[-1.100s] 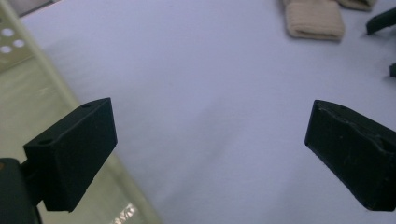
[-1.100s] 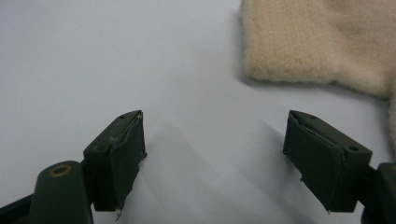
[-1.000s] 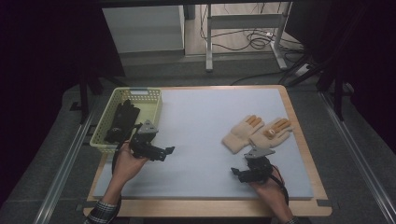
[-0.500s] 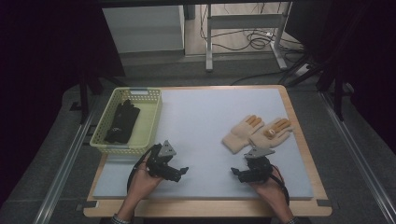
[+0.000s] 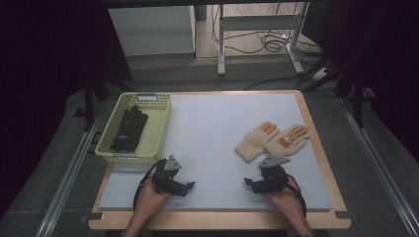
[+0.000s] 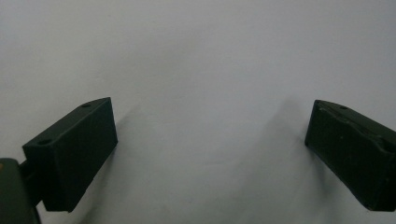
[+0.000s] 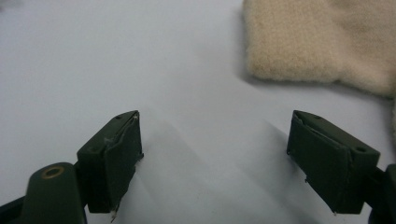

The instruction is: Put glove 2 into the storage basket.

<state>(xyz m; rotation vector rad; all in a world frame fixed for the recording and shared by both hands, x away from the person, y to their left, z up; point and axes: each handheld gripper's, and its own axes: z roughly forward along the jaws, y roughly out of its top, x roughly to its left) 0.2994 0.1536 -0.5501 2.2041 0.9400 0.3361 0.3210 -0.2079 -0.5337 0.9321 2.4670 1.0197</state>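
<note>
At the table's near edge both grippers rest on the blue mat [image 5: 212, 123] — left gripper [image 5: 190, 186] has pulled back from the yellow basket [image 5: 160, 123] (jaws spread, empty), right gripper [image 5: 248, 183] unmoved, jaws spread, empty. Likely one deposit finished. Farther off: two beige gloves [image 5: 271, 139] on the mat; one black glove bundle [image 5: 129, 128] lies in the basket.

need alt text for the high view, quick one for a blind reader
A person's hands rest a left hand-held gripper and a right hand-held gripper on a pale mat. Beige gloves lie right; a yellow basket holding black gloves sits left.
</note>
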